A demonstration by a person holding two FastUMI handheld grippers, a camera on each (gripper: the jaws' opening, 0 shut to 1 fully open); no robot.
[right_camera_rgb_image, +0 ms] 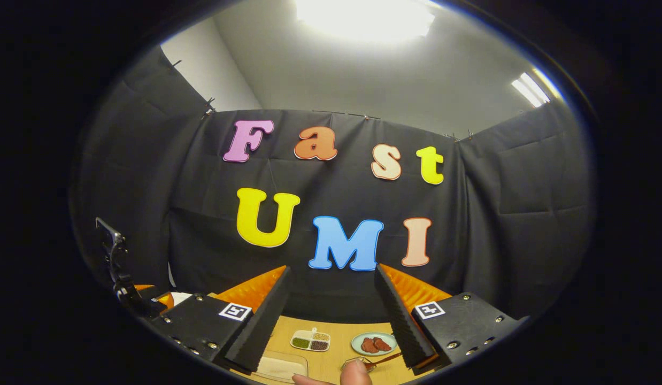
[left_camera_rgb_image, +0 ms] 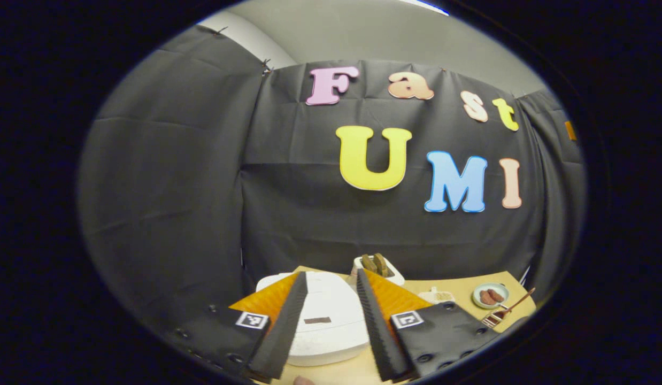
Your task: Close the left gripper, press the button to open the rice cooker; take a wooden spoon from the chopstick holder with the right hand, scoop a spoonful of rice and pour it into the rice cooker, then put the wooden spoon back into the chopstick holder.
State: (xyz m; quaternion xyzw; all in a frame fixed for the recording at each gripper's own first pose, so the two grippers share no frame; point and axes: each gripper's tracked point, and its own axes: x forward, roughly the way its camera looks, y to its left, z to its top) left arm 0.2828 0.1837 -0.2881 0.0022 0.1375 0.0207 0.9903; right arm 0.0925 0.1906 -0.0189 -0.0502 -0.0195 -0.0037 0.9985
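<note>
Overhead, left gripper (left_camera_rgb_image: pixel 331 321) hung wide open above white rice cooker (left_camera_rgb_image: pixel 331 326), lid down. Chopstick holder (left_camera_rgb_image: pixel 379 270) just behind cooker. Right gripper (right_camera_rgb_image: pixel 331 326) wide open, empty, over table (right_camera_rgb_image: pixel 336 347) near plate (right_camera_rgb_image: pixel 374 343) and sectioned dish (right_camera_rgb_image: pixel 310 340).

- Left gripper (left_camera_rgb_image: pixel 332 326): its 2 ribbed fingers (left_camera_rgb_image: pixel 282 326) spread wide, holding nothing.
- Right gripper (right_camera_rgb_image: pixel 331 321): 2 fingers parted, nothing between them.
- A fingertip (right_camera_rgb_image: pixel 355 372) shows below.
</note>
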